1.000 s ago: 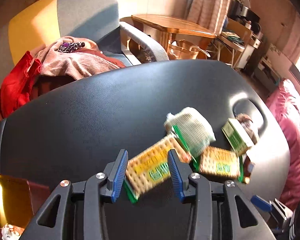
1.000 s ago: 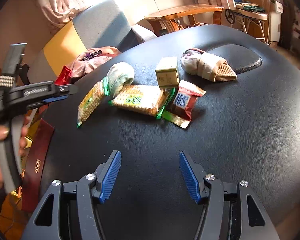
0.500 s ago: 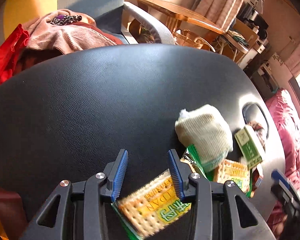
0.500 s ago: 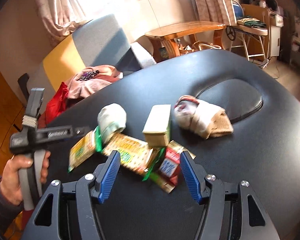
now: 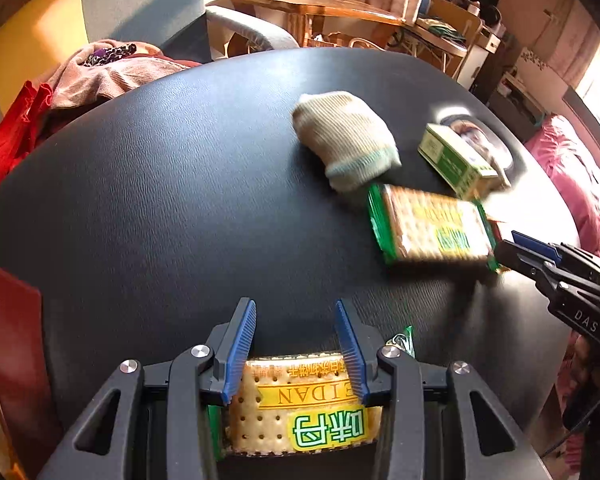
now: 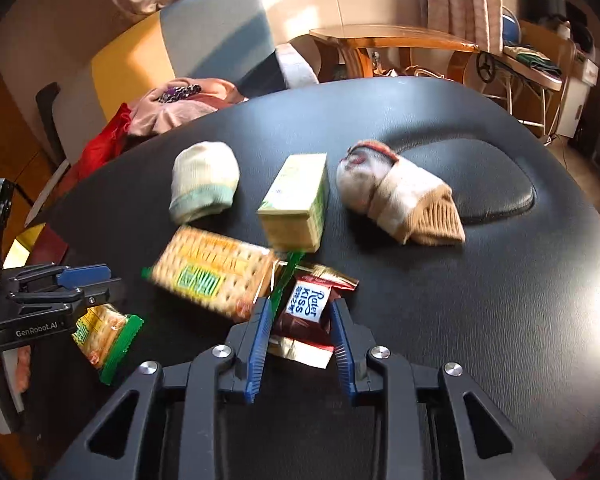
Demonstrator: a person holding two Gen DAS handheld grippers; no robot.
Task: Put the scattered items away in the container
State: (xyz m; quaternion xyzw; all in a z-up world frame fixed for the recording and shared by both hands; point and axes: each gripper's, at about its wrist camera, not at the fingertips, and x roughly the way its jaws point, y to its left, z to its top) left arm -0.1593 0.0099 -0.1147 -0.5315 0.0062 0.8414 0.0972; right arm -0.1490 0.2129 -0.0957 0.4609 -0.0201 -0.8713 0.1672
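Black padded vinyl forms the counter, and the scattered things lie in a loose cluster on it: a pale rolled sock, a green-and-cream carton, a brown-toed sock bundle, a second cracker packet and a red chocolate wrapper.

The left gripper has its jaws clamped on a cracker packet, blue pads pressing its two long sides, and the packet hangs clear of the counter, as the right wrist view confirms. To finish this step well, carry it level towards the dark red container at the left edge, and let go only once the packet is over the opening; crackers break, so the squeeze should be no firmer than it is.

The right gripper has its jaws partly apart, straddling the chocolate wrapper, one pad on each side of it. Whether the pads already touch the foil I cannot say for certain, as that view is blurred; they look close but not yet pinching. A good grasp here needs the tips low against the counter so the flat wrapper does not slide out, and centred so the left pad does not catch the green end of the second cracker packet just beside it.
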